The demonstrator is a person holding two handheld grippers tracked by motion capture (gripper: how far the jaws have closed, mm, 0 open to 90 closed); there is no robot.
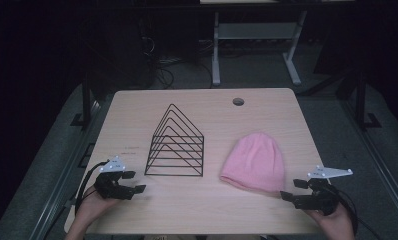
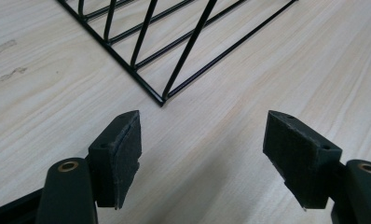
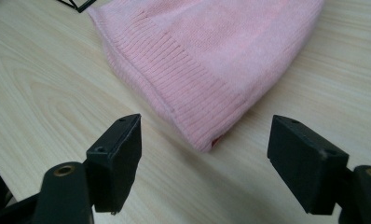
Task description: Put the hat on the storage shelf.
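Where the light falls, a worktop of pale wood with a fine grain is seen, with rounded corners and one round cable hole near its far edge. The room around it is kept dark; a grey floor, some cables and the white legs of a second table can be made out behind.

Two things are counted on the worktop. One black wire rack, made of several triangular frames on a rectangular base, is placed left of the middle. One pink knitted hat is laid flat to the right of it, apart from the rack, with its ribbed brim towards the near edge. A small red mark is noticed at the brim corner in the right gripper view, but what it is cannot be told.

Two grippers are held, one in each hand. The left gripper is kept just before the near left corner of the rack, and its jaws are spread apart with nothing between them. The right gripper is kept near the right corner of the hat's brim, not touching it; its jaws are also wide apart and hold nothing.
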